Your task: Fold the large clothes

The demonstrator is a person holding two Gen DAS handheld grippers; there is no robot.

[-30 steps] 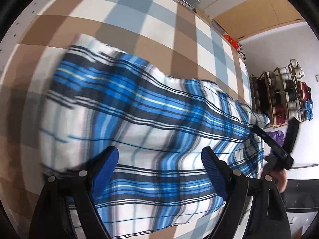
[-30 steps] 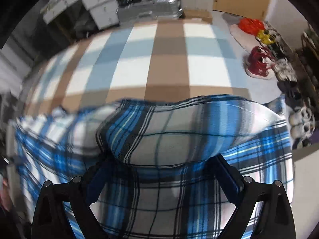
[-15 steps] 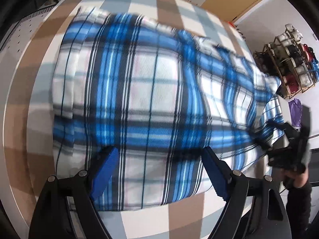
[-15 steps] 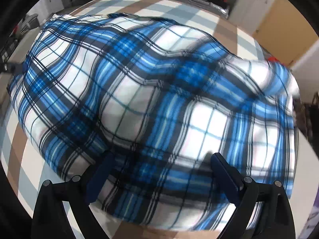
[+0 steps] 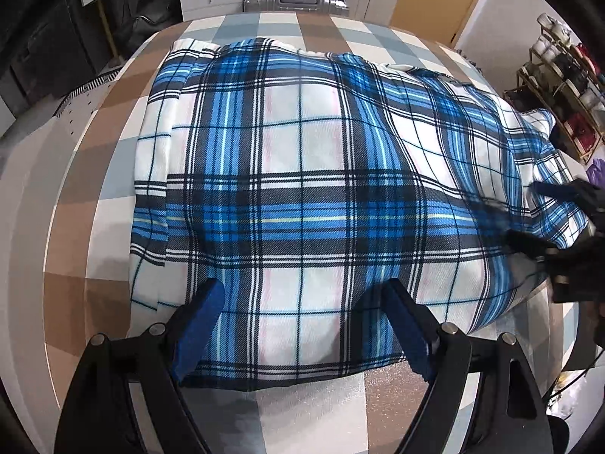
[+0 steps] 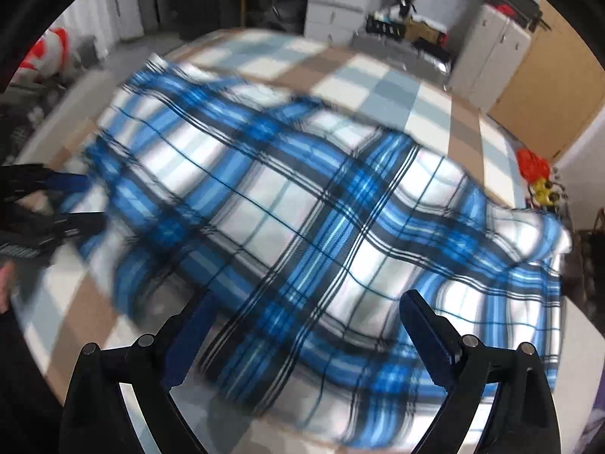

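A blue-and-white plaid fleece garment (image 5: 302, 196) lies spread on the checked desk (image 5: 94, 174), directly ahead of the wide-open left gripper (image 5: 302, 325) and wide-open right gripper (image 6: 306, 336).

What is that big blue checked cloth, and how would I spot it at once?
Find the table with the brown, grey-blue and white checked cover. Spread over most of it lies a soft blue, white and black plaid fleece garment, its near hem between the open left gripper. Its thin dark lines and bright blue bands set it apart from the cover's plain pale squares.
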